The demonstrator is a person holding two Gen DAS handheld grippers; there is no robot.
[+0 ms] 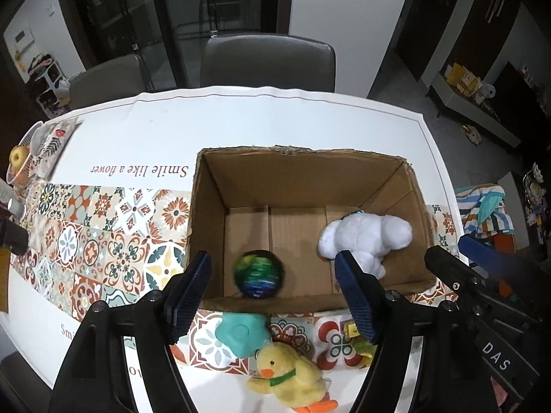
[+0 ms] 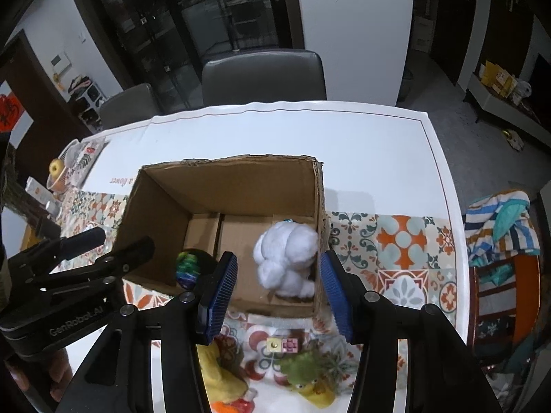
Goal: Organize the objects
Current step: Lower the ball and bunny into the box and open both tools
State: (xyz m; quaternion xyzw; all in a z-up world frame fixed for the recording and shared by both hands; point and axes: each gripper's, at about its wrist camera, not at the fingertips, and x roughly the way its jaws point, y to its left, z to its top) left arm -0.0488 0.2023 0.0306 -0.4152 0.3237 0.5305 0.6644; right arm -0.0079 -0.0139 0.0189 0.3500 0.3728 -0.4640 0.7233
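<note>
An open cardboard box [image 1: 299,168] [image 2: 227,179] stands on the table. Inside lie a blurred green-and-blue ball [image 1: 259,273] [image 2: 187,268] and a white plush toy [image 1: 365,237] [image 2: 287,254]. My left gripper [image 1: 275,296] is open and empty above the box's near wall. My right gripper [image 2: 279,292] is open and empty above the box's near right corner. In front of the box lie a teal star-shaped toy [image 1: 242,337], a yellow plush duck [image 1: 292,375] [image 2: 220,375], a green plush [image 2: 306,368] [image 1: 363,346] and a small yellow-and-pink block [image 2: 282,345].
A tiled-pattern runner [image 1: 96,241] crosses the white table [image 1: 275,120]. A basket with an apple [image 1: 20,161] sits at the far left edge. Two grey chairs [image 1: 268,62] stand behind the table. A chair with striped cloth [image 2: 499,227] is at the right.
</note>
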